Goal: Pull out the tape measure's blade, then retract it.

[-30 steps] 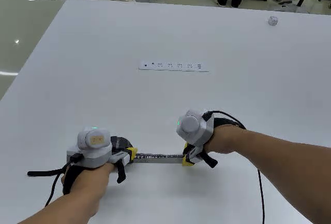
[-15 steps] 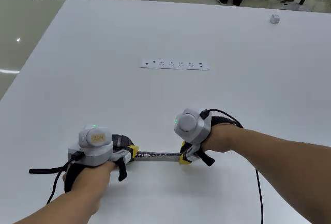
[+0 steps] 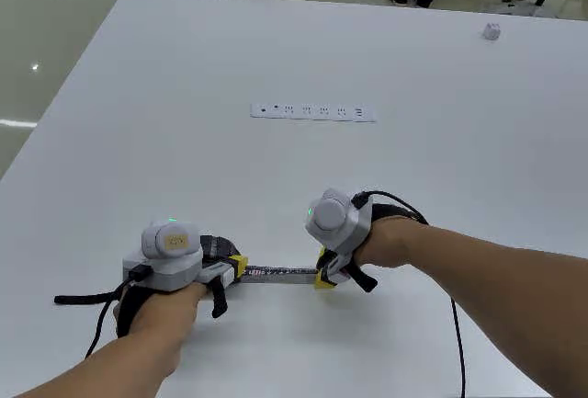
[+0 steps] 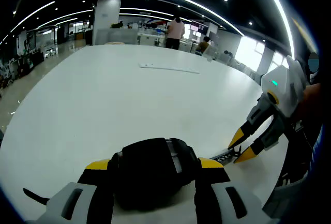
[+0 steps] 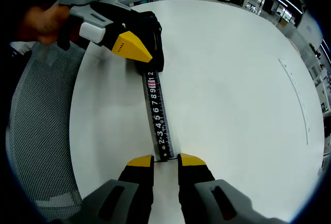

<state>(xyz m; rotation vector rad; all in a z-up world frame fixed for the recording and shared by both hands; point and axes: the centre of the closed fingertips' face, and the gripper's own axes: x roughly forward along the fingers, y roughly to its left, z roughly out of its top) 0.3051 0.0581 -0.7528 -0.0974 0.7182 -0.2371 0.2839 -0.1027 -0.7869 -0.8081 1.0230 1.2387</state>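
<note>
One short stretch of blade [image 5: 156,115] lies out from the tape measure case [image 4: 150,182], which the left gripper [image 4: 153,164] clamps on the table [image 3: 276,49]; right gripper [image 5: 165,160] pinches the blade's far end, jaws narrow; pull-out judged partly done, full retraction left.

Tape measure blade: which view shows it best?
Right gripper view: the blade runs from the right gripper to the case, numbers legible. Head view gives a thin strip; left gripper view, its far end.
</note>
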